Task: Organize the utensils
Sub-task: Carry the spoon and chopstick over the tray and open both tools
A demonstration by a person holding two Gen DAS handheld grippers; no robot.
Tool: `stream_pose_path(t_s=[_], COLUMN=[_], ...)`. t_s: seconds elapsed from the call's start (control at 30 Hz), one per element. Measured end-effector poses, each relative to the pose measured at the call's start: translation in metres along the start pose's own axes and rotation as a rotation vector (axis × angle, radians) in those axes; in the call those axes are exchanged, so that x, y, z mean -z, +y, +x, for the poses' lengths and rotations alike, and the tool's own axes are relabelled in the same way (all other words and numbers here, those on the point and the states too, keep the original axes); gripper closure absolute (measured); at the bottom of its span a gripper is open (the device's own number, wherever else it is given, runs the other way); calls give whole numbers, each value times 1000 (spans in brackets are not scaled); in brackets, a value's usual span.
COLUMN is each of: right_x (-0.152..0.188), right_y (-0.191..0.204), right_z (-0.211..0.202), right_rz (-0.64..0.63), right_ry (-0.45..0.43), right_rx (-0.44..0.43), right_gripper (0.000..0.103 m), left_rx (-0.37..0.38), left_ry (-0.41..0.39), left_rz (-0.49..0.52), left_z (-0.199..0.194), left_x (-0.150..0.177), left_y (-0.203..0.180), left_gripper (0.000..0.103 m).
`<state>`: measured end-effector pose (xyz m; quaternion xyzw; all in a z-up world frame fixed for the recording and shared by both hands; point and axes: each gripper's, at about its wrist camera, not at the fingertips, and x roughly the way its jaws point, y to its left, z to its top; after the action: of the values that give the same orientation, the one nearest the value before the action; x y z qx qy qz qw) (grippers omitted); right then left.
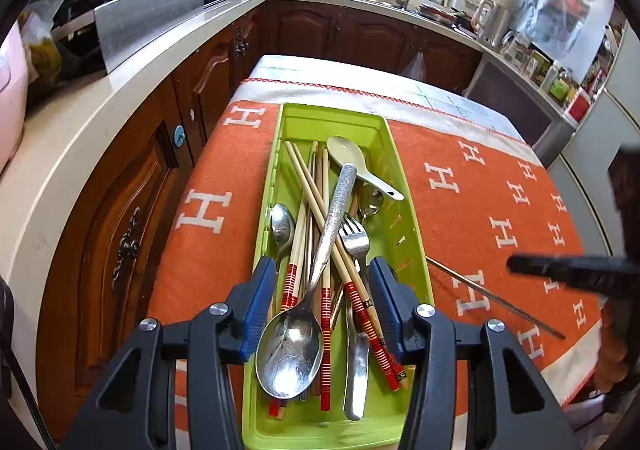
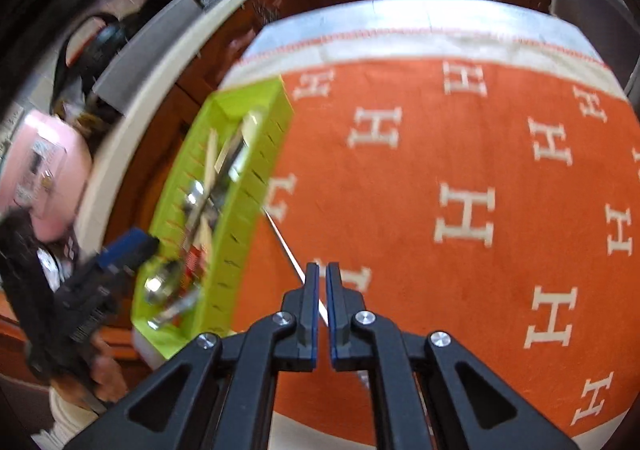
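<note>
A lime green tray (image 1: 412,210) lies on the orange cloth and holds chopsticks, a white ceramic spoon (image 1: 352,162), a fork (image 1: 354,236) and metal spoons. My left gripper (image 1: 322,274) is open above the tray's near end, its blue pads either side of a large metal spoon (image 1: 292,346) that lies in the pile. A thin metal chopstick (image 1: 496,298) lies on the cloth right of the tray. In the blurred right wrist view my right gripper (image 2: 322,270) hovers over that chopstick (image 2: 286,248), jaws nearly together with a narrow gap and nothing held. The tray (image 2: 244,186) is to its left.
The orange cloth with white H letters (image 1: 500,190) covers a small table. A white counter (image 1: 80,130) with brown cabinets runs along the left and back, with pans, a sink and jars on it. The table's right and near edges are close.
</note>
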<state>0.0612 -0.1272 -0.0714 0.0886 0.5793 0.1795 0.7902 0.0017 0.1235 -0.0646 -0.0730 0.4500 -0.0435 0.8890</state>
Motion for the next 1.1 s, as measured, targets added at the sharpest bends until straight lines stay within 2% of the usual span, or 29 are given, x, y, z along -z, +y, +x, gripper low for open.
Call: stream_pose_path(t_s=[0.1,0.2,0.27,0.37,0.5,0.57,0.67,0.73,0.87,0.93,1.0,1.1], right_x=[7,12,14,17,26,31,32,27,13,5,-7,-20], right_y=[0,5,8,13,27,35,33,23,11,15,25,45], right_z=[9,15,24,36,40,42,41,34,8,-4,-15,-16], right_rz=[-60,-119,-153,-206,-317,-370,-331,-237,-69,-25,20,79], right_ry=[22,28,50,75,48,31,37,50,23,5,-14,-8], right_rx=[-2,6,19,68,145,238,249,204,34,-34,-129,-234], right_gripper=[96,81,77,77,78,93,97,98,98,98,98,97], left_rx=[11,19,14,19,15,11,11,9,-20,-85,-133,-174], left_ry=[8,13,19,18,17,16,16,10,-8,-24,-45,-71], left_rz=[-19,-24,-21,-24,-31,-36,-49,-59,-72,-70,-65,-78], left_z=[2,4,6,5,5,4,4,3,-2,-7,-12,-22], left_x=[1,2,3,3,4,4,4,3,0,-5,-9,-16], left_y=[2,1,0,-1,-1,0,2,4,9,11,13,19], left_gripper=[56,56,56,56,52,50,50,50,44,37,37,29])
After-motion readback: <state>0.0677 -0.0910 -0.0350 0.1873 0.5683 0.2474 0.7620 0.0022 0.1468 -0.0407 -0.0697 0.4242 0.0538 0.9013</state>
